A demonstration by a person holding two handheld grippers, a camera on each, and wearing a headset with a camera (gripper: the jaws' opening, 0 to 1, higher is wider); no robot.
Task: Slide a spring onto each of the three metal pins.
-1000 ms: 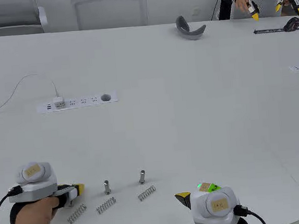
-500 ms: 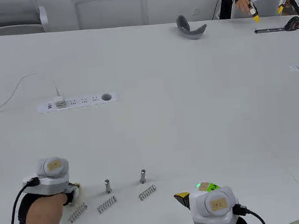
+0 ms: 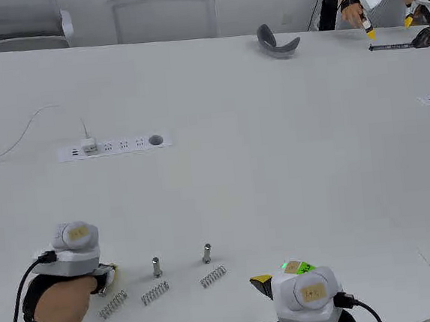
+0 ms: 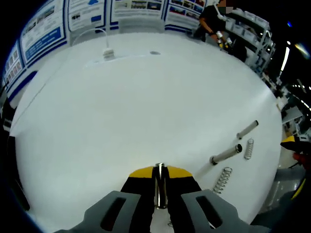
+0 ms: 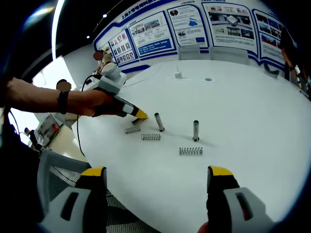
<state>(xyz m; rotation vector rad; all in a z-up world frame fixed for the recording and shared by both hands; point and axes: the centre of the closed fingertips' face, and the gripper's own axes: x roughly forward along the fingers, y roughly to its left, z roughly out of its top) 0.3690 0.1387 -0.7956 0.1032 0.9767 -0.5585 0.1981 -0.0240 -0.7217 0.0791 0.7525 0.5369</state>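
My left gripper (image 3: 110,274) is at the table's front left, shut on a short metal pin (image 4: 159,188) that stands between its yellow-tipped jaws (image 4: 159,171). Two more pins stand upright to its right, one (image 3: 156,266) near and one (image 3: 206,253) farther along. Three springs lie flat in front of them: the left spring (image 3: 113,305), the middle spring (image 3: 155,293) and the right spring (image 3: 213,276). My right gripper (image 3: 239,309) hovers open at the near edge, nothing between its jaws (image 5: 156,174). In its view the left gripper (image 5: 138,115) touches down beside the left spring (image 5: 132,129).
A white power strip (image 3: 112,147) with a plugged cable lies at mid-left. A grey curved part (image 3: 276,42) rests far back. Another person with grippers (image 3: 367,4) works at the far right corner. Chairs (image 3: 161,15) stand behind the table.
The left hand has rolled over, so the gripper's camera box now faces up, and it has shifted slightly right toward the pins. The right gripper has held still.
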